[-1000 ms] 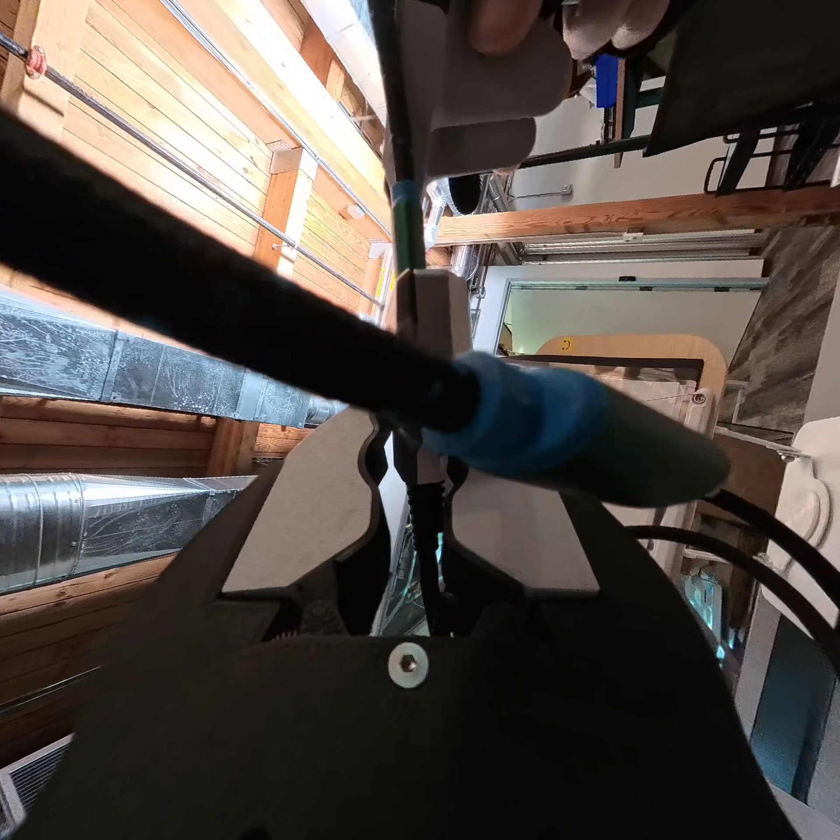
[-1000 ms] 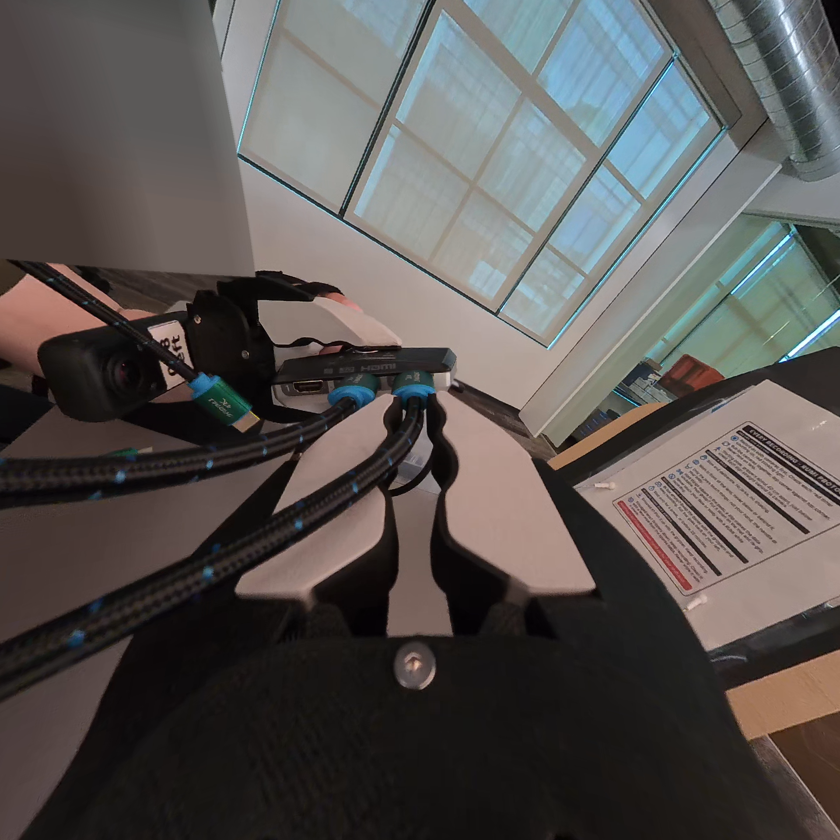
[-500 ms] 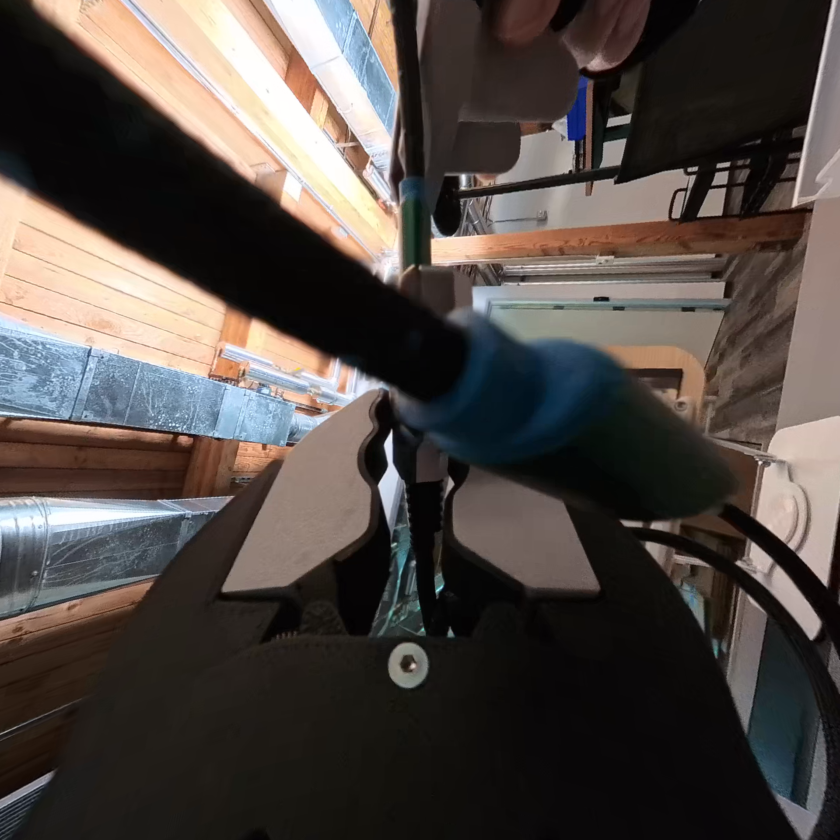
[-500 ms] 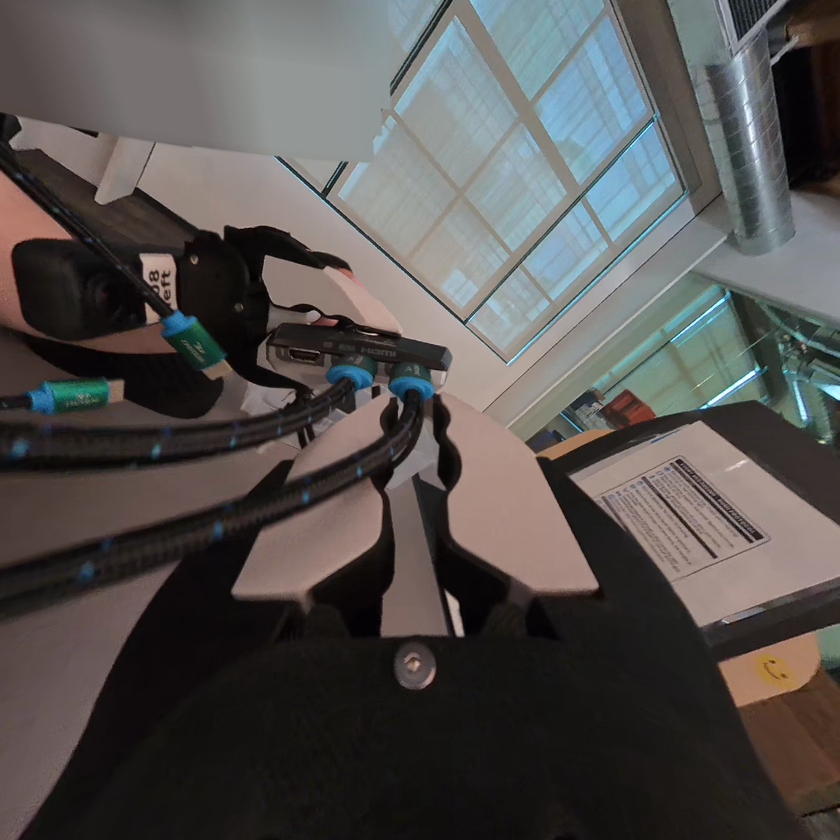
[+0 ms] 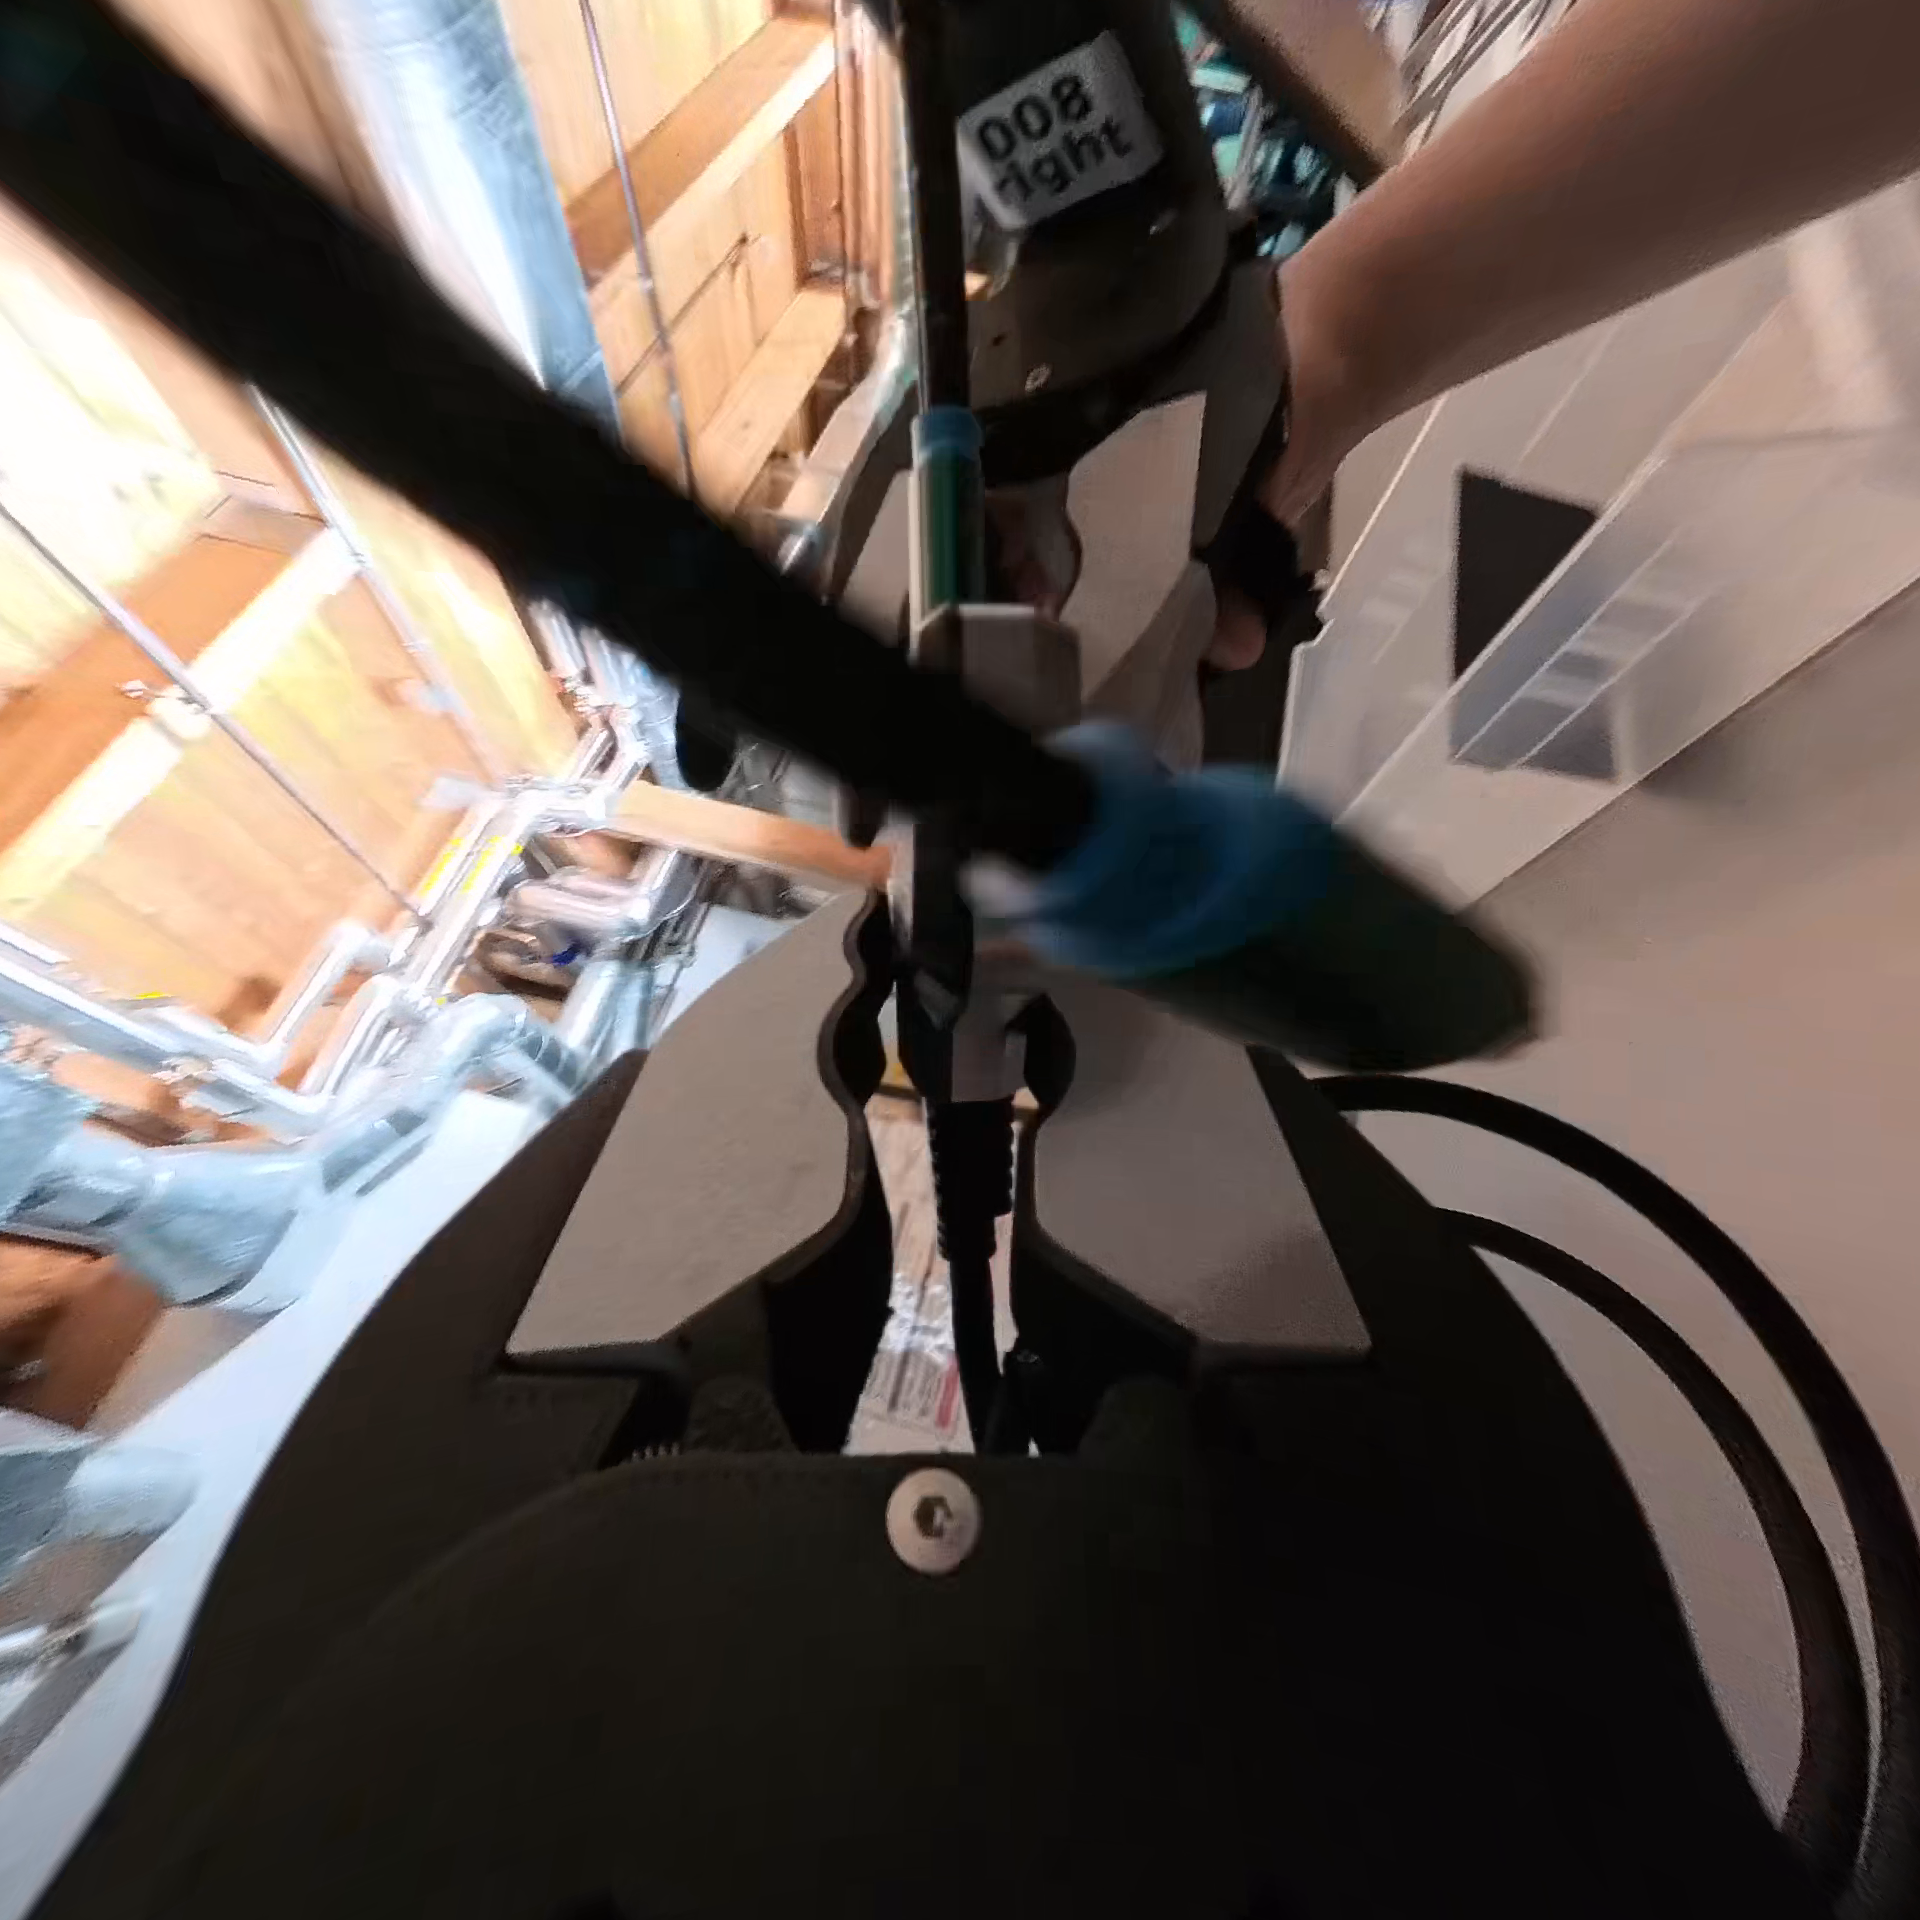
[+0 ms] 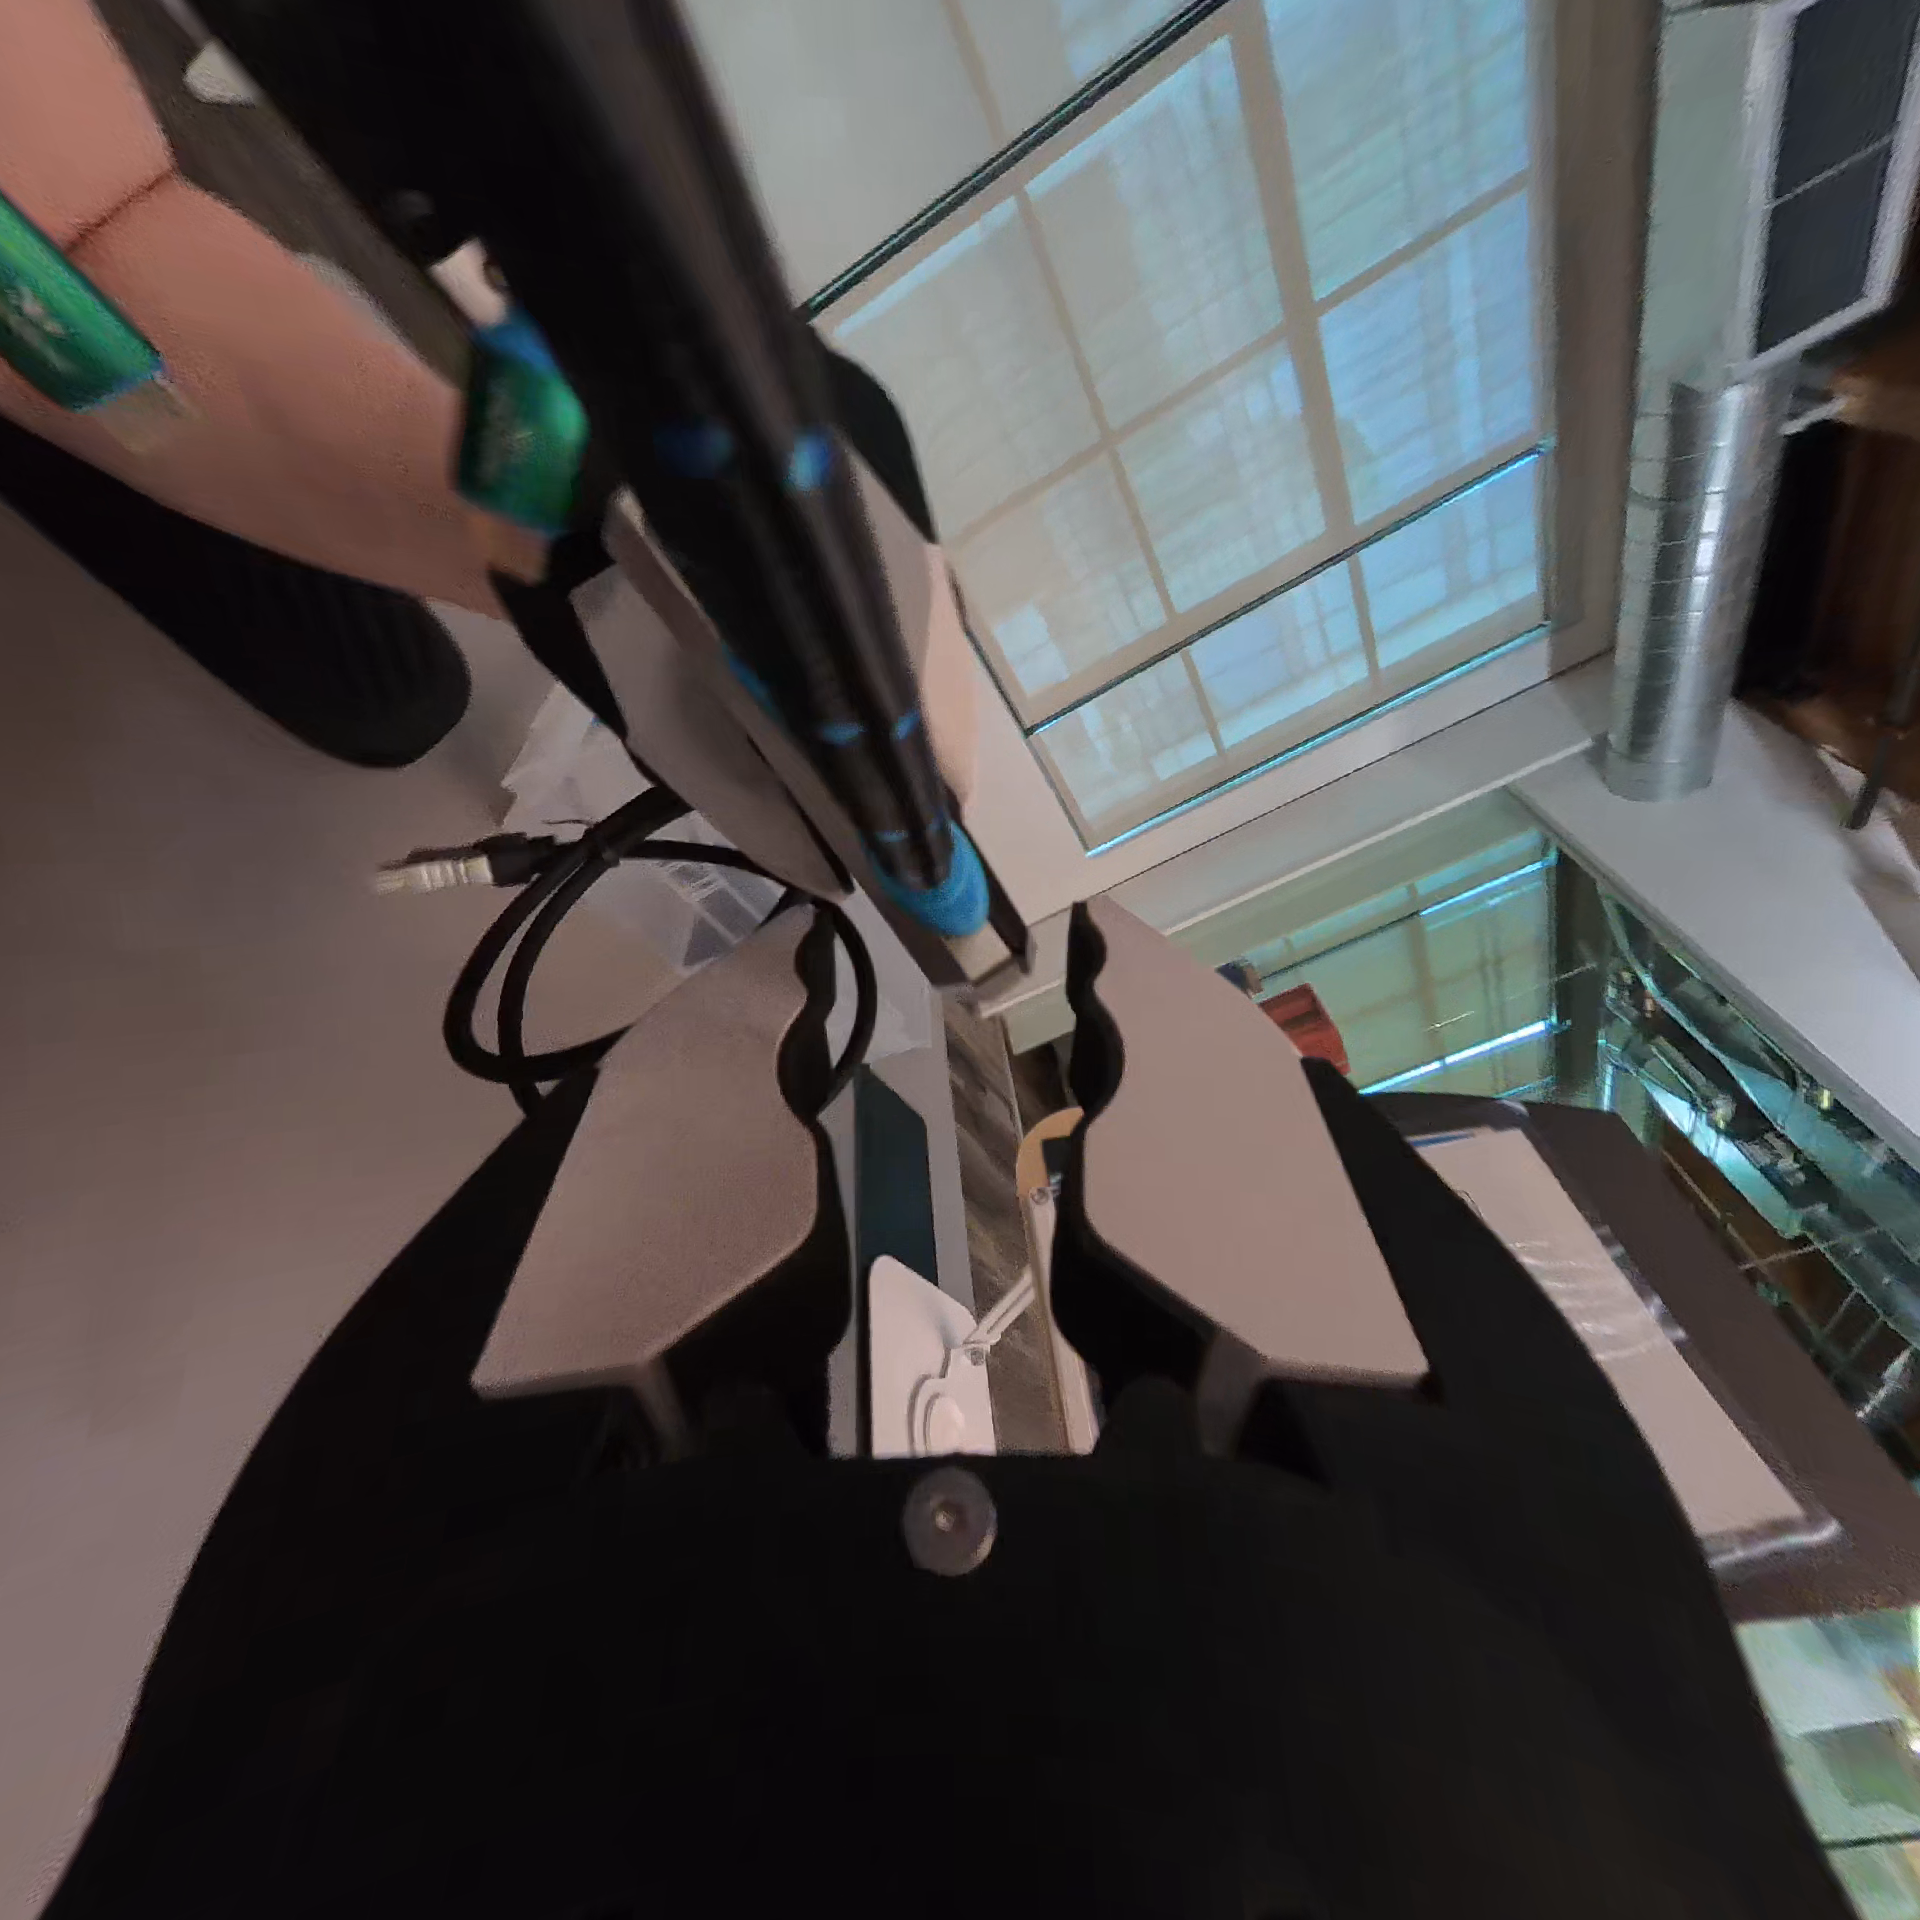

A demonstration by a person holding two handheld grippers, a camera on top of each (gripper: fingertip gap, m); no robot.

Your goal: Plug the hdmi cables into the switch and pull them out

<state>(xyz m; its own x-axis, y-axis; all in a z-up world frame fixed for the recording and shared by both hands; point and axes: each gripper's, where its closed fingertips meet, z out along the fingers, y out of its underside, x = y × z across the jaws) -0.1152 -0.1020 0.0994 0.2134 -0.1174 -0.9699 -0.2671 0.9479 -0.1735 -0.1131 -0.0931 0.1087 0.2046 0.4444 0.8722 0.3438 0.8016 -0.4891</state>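
Here my left gripper (image 5: 940,1023) points upward, clamped on the switch (image 5: 961,1049), seen edge-on, grey, with cables (image 6: 831,665) plugged in. My right gripper (image 6: 940,987) stands spread and empty, tips flanking the switch's corner (image 6: 987,961). Braided black cables carry blue-and-green plugs (image 6: 514,436). A white sticker (image 5: 1055,140) bears writing.

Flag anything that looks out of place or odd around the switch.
A loose HDMI plug and its braided cable hang straight across the left wrist view, unplugged, crossing in front of the switch that the left gripper clamps. A thin black cable lies looped on the white table.
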